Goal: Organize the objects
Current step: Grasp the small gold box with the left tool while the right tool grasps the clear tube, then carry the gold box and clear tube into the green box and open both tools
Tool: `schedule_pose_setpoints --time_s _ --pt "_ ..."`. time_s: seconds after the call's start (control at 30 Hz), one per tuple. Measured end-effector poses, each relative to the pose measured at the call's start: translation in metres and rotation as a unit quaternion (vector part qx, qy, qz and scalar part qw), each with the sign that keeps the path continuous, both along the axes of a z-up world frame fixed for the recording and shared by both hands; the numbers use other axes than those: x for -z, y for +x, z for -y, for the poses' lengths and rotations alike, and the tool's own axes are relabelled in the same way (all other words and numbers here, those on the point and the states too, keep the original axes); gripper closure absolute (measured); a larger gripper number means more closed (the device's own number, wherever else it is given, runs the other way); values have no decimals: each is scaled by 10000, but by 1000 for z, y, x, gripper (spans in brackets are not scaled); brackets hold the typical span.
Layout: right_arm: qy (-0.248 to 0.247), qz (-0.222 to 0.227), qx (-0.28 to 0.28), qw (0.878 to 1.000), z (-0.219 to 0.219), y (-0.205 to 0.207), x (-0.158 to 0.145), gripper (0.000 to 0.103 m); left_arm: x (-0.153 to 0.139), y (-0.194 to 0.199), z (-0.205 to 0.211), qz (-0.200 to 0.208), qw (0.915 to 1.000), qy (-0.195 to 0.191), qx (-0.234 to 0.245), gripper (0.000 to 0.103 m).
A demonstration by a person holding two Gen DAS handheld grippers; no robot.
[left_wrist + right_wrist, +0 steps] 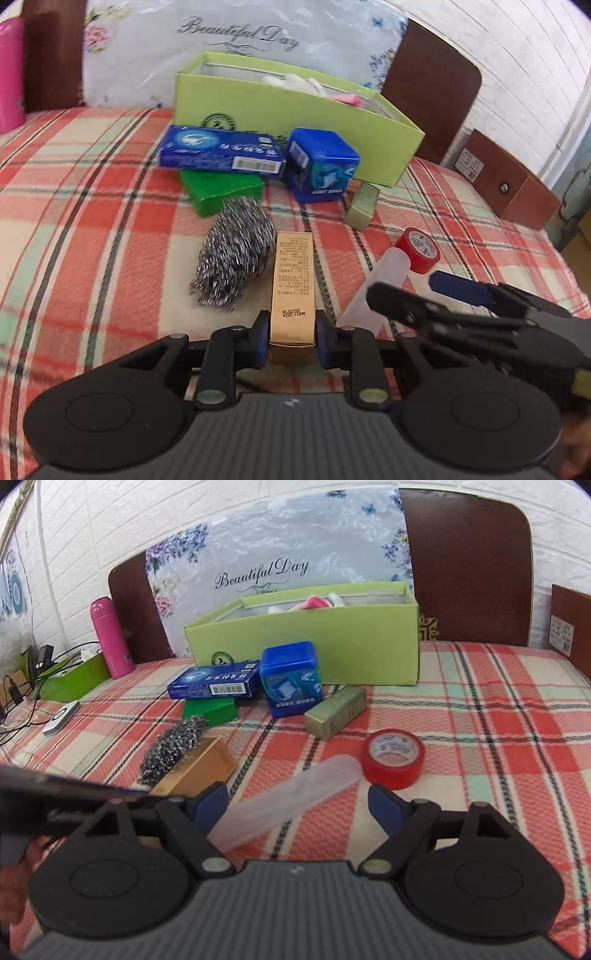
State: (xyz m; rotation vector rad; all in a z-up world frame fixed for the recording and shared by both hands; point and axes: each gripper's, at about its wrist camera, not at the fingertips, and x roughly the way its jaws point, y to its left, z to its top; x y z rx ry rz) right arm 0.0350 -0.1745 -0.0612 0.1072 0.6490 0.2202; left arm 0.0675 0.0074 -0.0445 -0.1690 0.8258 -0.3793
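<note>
My left gripper (291, 334) is shut on the near end of a long gold box (293, 284), which lies on the plaid bedspread next to a steel wool scrubber (234, 254). The gold box also shows in the right wrist view (201, 766). My right gripper (297, 806) is open, its fingers on either side of the near end of a translucent white plastic case (291, 803); it shows in the left wrist view (432, 295) too. A red tape roll (393, 757) lies just beyond the case. The light green open box (314, 646) stands at the back.
A flat blue carton (214, 685) rests on a green box (210, 710), with a blue cube box (290, 677) and an olive-gold box (336, 710) beside them. A pink bottle (110, 638), cables and a white device (61, 716) are at the far left.
</note>
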Motion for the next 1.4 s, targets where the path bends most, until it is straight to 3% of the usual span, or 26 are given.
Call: schedule_pose_setpoints --time_s 0.13,0.2,0.23,0.3,0.4,0.63,1.1,1.17,1.23,1.4 --pt "-42 -183 54 9998 -11 15 7 21 1 -10 -11 -63 9999 -80 -120 77" --pt "-315 -118 -169 9993 -18 11 11 34 0 -13 -10 -64 9999 -57 -103 77" --pt "-474 -66 -355 9982 -21 7 11 49 0 -14 -10 -58 9999 -46 -97 77" --pt "-634 12 -841 9944 -22 -4 9 63 1 -15 -9 -75 9999 -73 -9 77" --pt "-945 58 -1241 9877 -11 -23 9 75 0 -18 -2 -84 9998 -90 160 77" --pt "-949 -124 -996 9904 26 -46 3 76 2 -22 19 -13 9997 -42 238 76" --pt "-899 -51 -883 9920 16 -40 7 63 2 -8 32 28 9998 99 197 73" --pt "-853 -66 -884 9924 17 -40 8 66 3 -8 36 89 9996 172 209 73" --pt "-868 -74 -892 9922 16 -40 7 76 3 -8 39 149 9990 316 276 75" --pt "-537 -158 -881 9945 22 -40 2 76 -1 -11 37 91 9993 247 274 79"
